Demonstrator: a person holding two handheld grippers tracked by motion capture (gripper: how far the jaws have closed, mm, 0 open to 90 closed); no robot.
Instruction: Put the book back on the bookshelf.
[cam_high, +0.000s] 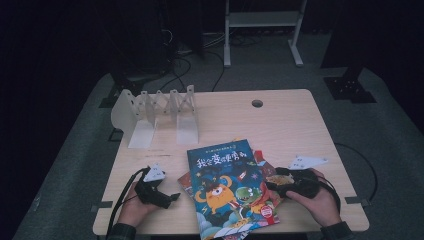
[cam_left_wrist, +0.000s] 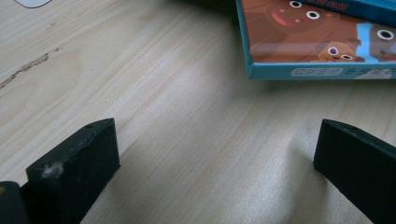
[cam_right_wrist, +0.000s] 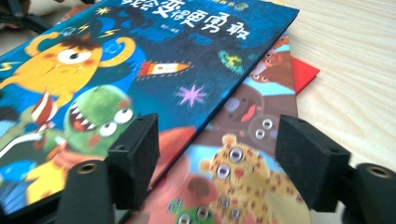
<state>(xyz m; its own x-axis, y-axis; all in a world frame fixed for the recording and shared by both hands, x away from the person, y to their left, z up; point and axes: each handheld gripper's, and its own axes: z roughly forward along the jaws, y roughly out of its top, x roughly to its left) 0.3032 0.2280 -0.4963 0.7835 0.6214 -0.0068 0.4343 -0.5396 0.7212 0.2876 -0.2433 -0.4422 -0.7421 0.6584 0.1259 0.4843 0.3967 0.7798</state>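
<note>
Blue, with cartoon monsters on its cover, the top book (cam_high: 226, 192) lies on a small pile of picture books just ahead of the right tongs (cam_high: 270, 186), on the near middle of the pale wooden worktop (cam_high: 290, 125). Its long axis runs away from the person, tilted a little, so the right tongs meet the pile from its long right-hand side. In the right gripper view these tongs (cam_right_wrist: 217, 154) stand spread over that edge: one jaw above the blue cover (cam_right_wrist: 140, 65), the other above the leopard book (cam_right_wrist: 243, 168) beneath it, pinching nothing that I can see. The left tongs (cam_high: 172, 197) are also spread and empty; in the left gripper view the corner of a teal-edged book (cam_left_wrist: 317, 46) lies ahead and apart from them. By my judgement the right hand (cam_high: 320, 200) is nearer and better placed to take the top book.
</note>
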